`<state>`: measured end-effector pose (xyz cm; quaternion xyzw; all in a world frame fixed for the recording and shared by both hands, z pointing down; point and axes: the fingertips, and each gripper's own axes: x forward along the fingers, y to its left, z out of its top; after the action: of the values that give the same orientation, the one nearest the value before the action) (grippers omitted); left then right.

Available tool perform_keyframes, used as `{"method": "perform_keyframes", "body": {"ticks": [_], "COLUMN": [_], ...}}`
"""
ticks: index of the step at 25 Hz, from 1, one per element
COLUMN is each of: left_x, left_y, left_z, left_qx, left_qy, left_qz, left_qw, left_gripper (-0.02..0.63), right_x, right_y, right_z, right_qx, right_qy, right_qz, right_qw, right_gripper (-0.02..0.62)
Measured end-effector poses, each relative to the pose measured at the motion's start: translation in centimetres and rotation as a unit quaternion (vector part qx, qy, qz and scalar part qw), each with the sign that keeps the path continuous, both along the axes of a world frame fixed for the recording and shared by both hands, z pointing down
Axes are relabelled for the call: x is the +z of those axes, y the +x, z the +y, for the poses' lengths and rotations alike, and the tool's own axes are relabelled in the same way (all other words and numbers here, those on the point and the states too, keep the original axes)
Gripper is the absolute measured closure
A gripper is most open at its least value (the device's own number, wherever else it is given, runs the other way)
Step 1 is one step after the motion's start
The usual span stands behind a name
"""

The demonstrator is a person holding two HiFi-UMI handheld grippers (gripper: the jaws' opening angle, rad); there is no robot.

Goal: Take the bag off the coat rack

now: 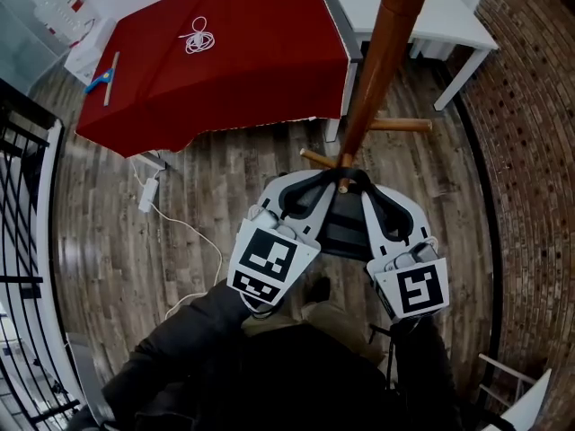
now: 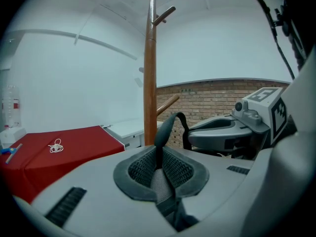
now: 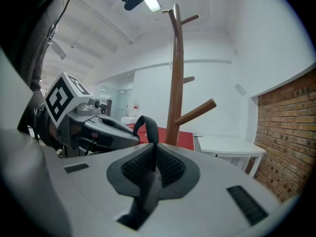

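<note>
A table under a red cloth fills the upper left of the head view. The wooden rack stands just beside it. The dark bag hangs close to the rack's pole, below a low peg and between the two grippers. The left gripper and the right gripper each pinch the bag's strap, which arches from one to the other. A white cable lies coiled on the table.

The right claw pinches a dark strap that loops up toward 12 o'clock. The rack stands behind at 12, the left claw at 9, a white tabletop at 3.
</note>
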<state>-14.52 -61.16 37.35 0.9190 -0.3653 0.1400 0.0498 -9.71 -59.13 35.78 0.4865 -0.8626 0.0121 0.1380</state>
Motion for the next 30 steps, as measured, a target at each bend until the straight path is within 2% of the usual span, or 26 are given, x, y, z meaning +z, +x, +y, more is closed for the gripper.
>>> {"method": "perform_keyframes", "body": {"ticks": [5, 15, 23, 30], "left_x": [-0.5, -2.6, -4.0, -4.8], "left_y": [-0.4, 1.2, 3.3, 5.5], "left_z": [1.9, 6.0, 9.5, 13.0], "left_qx": [-0.006, -0.025, 0.004, 0.067], "left_qy": [0.003, 0.017, 0.028, 0.038], "left_qz": [0.004, 0.014, 0.018, 0.022], "left_qw": [1.0000, 0.9994, 0.9994, 0.9968], "left_gripper": [0.560, 0.560, 0.560, 0.560], "right_x": [-0.8, -2.9, -4.4, -5.1], "right_y": [-0.6, 1.2, 3.3, 5.2], "right_z": [1.8, 5.9, 9.7, 13.9], "right_qx": [-0.023, -0.028, 0.009, 0.083], "right_qy": [0.045, 0.057, 0.077, 0.092], "right_qz": [-0.010, -0.016, -0.015, -0.012], "right_qw": [0.999, 0.998, 0.997, 0.992], "right_gripper": [0.572, 0.572, 0.572, 0.572]}}
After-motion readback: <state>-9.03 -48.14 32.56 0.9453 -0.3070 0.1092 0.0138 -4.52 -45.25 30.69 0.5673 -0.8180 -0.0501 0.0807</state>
